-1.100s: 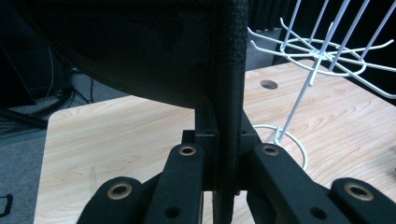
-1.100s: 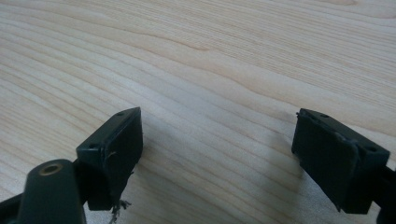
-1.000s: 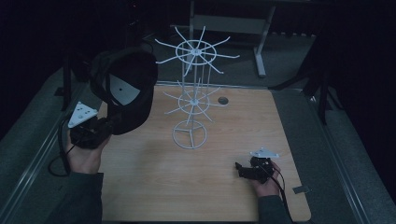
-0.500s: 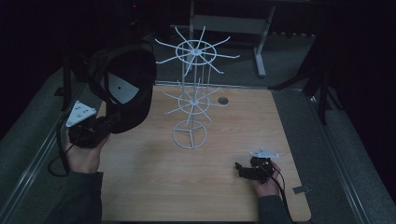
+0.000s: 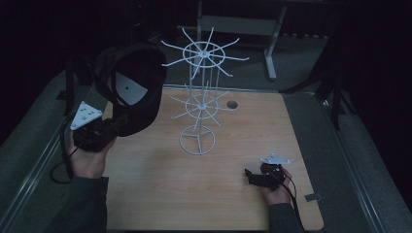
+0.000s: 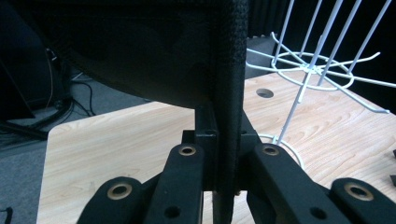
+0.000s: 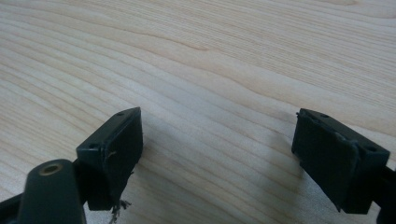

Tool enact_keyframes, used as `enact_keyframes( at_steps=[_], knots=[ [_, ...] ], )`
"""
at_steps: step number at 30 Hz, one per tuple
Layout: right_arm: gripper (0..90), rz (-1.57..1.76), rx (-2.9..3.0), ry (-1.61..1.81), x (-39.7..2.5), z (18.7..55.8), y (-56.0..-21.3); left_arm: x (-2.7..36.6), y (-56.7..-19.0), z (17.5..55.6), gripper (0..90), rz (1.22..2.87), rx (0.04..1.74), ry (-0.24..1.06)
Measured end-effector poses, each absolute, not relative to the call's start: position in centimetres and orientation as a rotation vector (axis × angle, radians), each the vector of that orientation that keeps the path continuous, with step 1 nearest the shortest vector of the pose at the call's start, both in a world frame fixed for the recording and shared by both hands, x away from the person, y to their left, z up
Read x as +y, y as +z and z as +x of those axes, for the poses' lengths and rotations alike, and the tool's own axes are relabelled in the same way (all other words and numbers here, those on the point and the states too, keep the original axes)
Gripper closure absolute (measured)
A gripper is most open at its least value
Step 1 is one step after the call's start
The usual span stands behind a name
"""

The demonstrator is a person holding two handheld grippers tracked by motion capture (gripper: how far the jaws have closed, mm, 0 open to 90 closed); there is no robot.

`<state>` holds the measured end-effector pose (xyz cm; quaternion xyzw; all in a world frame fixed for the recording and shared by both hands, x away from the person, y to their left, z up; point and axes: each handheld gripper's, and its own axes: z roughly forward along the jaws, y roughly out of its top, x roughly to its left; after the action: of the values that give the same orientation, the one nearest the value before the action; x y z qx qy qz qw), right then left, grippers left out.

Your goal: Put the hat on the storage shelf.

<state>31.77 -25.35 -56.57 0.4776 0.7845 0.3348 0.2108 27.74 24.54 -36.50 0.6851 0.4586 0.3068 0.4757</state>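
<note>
Black cap (image 5: 131,90), pinched in the left gripper (image 5: 104,131), should approach the rack's (image 5: 199,107) nine-o'clock hook slowly; right gripper (image 5: 252,175) gapes wide.

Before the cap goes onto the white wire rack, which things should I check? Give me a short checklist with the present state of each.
1. Left gripper shut on the black cap: ok; the jaws clamp its edge.
2. Cap lifted off the table: ok.
3. White wire rack upright on its ring base: ok.
4. Upper hooks free of other items: ok.
5. Right gripper out of the way: ok; open, low over the wood, holding nothing.
6. Which hook the cap will meet: cannot tell.
</note>
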Motion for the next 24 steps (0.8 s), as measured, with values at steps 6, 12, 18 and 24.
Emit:
enact_keyframes(
  at_steps=[6,12,18,24],
  knots=[
    [16.1,1.327,2.180,0.930,-25.4,31.8,-56.6,24.1,-36.0,27.9,86.6,1.683,1.104,0.759],
    [16.0,1.323,2.182,0.931,-25.3,31.8,-56.6,23.7,-35.6,28.0,86.6,1.682,1.091,0.765],
    [16.1,1.321,2.183,0.933,-25.3,31.9,-56.6,23.4,-35.4,28.0,86.6,1.679,1.083,0.775],
    [16.0,1.321,2.184,0.932,-25.3,31.9,-56.6,23.2,-35.1,28.0,86.6,1.673,1.076,0.781]
  ],
)
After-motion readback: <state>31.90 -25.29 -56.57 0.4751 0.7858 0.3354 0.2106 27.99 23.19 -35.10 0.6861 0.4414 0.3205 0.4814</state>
